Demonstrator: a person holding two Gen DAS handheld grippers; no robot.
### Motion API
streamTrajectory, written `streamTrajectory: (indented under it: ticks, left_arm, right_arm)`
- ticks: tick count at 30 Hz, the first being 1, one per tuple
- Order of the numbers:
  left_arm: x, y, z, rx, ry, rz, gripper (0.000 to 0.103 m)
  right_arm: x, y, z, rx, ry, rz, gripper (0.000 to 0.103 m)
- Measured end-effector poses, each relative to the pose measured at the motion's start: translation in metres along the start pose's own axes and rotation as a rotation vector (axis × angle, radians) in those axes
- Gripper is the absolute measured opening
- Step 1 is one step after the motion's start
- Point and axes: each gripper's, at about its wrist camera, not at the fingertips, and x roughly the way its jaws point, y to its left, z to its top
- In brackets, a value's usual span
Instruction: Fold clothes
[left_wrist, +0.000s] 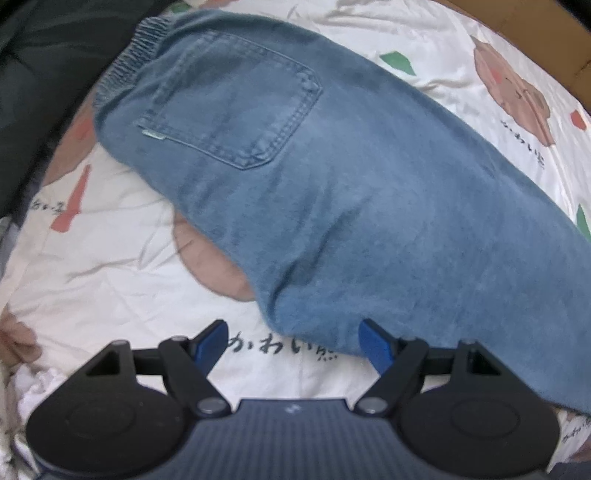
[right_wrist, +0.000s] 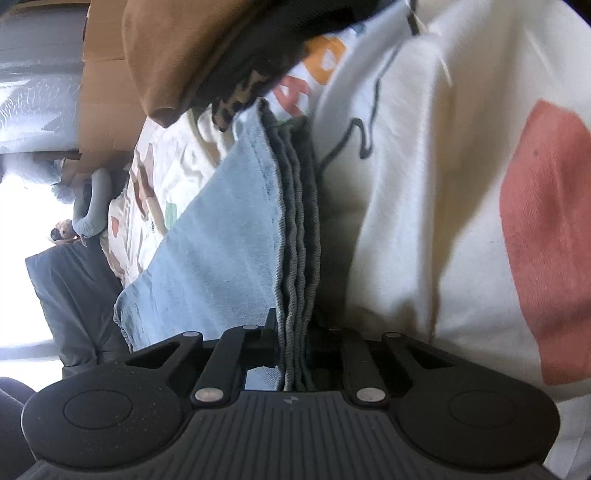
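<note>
A pair of blue jeans (left_wrist: 332, 177) lies folded lengthwise on a cream bedsheet, back pocket (left_wrist: 236, 99) up and elastic waistband (left_wrist: 129, 55) at the far left. My left gripper (left_wrist: 293, 336) is open just above the sheet, at the near edge of the jeans' seat; its right blue pad (left_wrist: 375, 341) touches the denim. In the right wrist view, my right gripper (right_wrist: 295, 332) is shut on the stacked leg hems of the jeans (right_wrist: 299, 229), several denim layers pinched between the fingers.
The sheet (left_wrist: 110, 266) has pink bear prints and black lettering. A brown and black pile of clothes (right_wrist: 207, 59) lies past the hems. A cardboard box (right_wrist: 99, 74) stands beyond the bed. Dark fabric (left_wrist: 37, 74) borders the bed's far left.
</note>
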Motion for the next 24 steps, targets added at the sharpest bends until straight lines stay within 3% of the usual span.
streamTrajectory:
  ticks: [4,9,13,21,24]
  left_arm:
    - [0.004,-0.006,0.005,0.008,-0.001,-0.01,0.08]
    - [0.005,-0.013,0.008,0.025,-0.013,-0.015,0.081]
    - [0.01,-0.014,0.013,0.005,-0.015,-0.018,0.081]
    - [0.015,-0.027,0.022,0.05,-0.03,-0.041,0.081]
    - [0.015,-0.031,0.026,0.057,-0.039,-0.05,0.081]
  right_arm:
    - [0.006,-0.002,0.004,0.009,0.008,-0.039,0.02]
    - [0.016,0.0,0.007,0.017,-0.006,-0.03,0.02]
    - [0.016,0.012,0.005,-0.054,0.024,-0.063,0.01]
    - [-0.004,0.071,0.003,-0.21,0.06,-0.166,0.008]
    - [-0.016,0.097,0.004,-0.251,0.063,-0.168,0.008]
